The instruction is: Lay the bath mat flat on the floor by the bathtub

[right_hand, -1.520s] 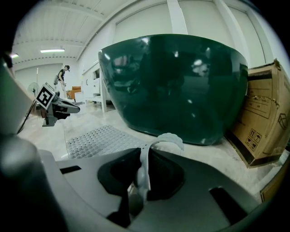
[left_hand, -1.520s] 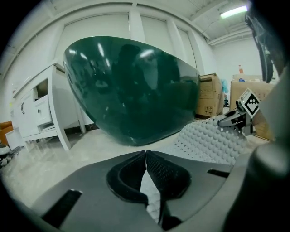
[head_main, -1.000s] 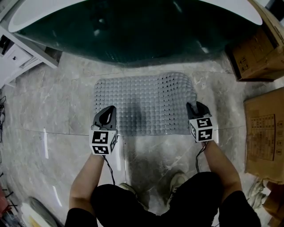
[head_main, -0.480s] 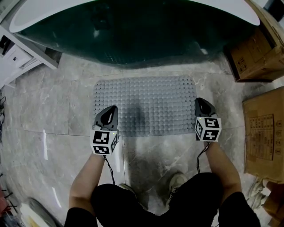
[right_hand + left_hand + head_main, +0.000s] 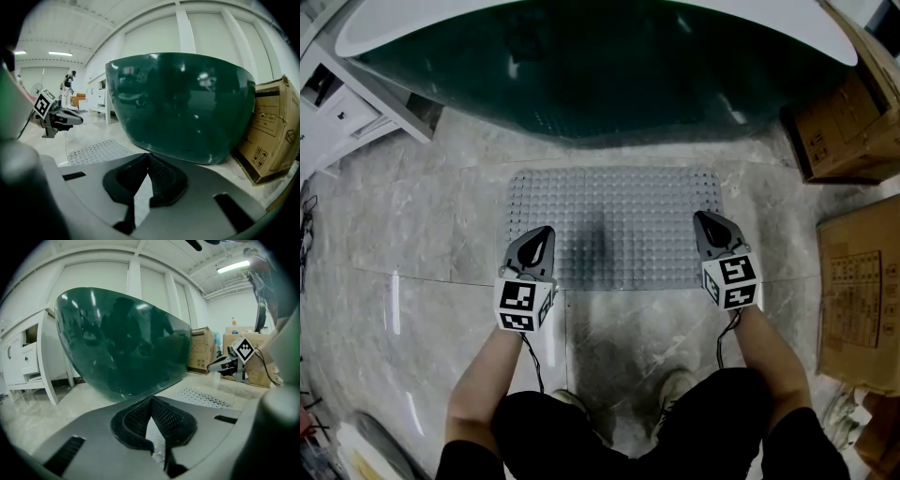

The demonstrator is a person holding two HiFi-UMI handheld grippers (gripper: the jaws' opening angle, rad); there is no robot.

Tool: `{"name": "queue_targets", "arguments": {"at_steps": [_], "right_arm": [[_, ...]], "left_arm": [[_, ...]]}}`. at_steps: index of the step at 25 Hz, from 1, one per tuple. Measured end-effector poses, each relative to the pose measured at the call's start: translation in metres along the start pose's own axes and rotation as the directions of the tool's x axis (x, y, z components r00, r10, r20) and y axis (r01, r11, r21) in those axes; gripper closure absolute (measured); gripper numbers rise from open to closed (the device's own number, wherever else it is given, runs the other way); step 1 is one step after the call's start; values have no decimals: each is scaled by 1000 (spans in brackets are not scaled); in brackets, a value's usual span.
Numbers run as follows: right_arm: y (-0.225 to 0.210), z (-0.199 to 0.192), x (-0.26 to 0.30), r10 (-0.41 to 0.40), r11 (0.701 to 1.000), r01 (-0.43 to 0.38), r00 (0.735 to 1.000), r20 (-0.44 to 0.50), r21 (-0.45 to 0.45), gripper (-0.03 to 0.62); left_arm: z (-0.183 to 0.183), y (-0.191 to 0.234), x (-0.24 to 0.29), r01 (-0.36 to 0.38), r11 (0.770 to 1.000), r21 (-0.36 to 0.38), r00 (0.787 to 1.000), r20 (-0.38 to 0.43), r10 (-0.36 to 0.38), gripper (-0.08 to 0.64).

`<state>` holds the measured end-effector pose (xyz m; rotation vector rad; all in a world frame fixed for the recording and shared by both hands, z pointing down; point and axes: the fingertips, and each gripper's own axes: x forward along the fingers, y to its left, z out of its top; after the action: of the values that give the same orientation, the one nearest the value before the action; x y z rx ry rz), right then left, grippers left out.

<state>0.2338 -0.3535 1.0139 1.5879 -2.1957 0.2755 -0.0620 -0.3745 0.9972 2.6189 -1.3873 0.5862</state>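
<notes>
Bath mat (image 5: 614, 225) now flat beside bathtub (image 5: 581, 75)

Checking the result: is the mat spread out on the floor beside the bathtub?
Yes, the head view shows the mat spread open on the floor right beside the bathtub.

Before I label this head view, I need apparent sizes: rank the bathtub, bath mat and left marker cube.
1. bathtub
2. bath mat
3. left marker cube, smallest even though nearest the camera.
</notes>
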Motion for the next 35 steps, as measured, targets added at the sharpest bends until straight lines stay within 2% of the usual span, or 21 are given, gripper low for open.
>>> {"name": "queue_targets", "arguments": {"at_steps": [6, 9, 17, 22, 31, 33, 35], "right_arm": [[17, 13, 1, 51, 998, -50, 998, 21, -46, 575], [26, 18, 2, 74, 995, -72, 997, 25, -74, 575], [42, 33, 0, 111, 985, -105, 993, 36, -134, 575], [55, 46, 0, 140, 979, -131, 989, 49, -155, 575], [79, 106, -27, 211, 966, -201, 976, 46, -165, 575], [87, 123, -41, 228, 961, -221, 973, 28, -164, 575], [93, 140, -59, 235, 961, -231, 972, 8, -154, 575]], "left_arm": [[8, -3, -6, 27, 999, 36, 999, 31, -28, 545], [12, -7, -7, 45, 995, 88, 998, 44, -49, 545], [21, -23, -16, 113, 970, 216, 989, 70, -131, 546], [31, -25, -22, 137, 957, 255, 983, 87, -164, 546], [72, -28, -59, 159, 911, 381, 981, 46, -191, 546], [83, -28, -76, 165, 909, 383, 982, 20, -187, 546], [101, -29, -94, 179, 917, 357, 981, 1, -191, 546]]}}
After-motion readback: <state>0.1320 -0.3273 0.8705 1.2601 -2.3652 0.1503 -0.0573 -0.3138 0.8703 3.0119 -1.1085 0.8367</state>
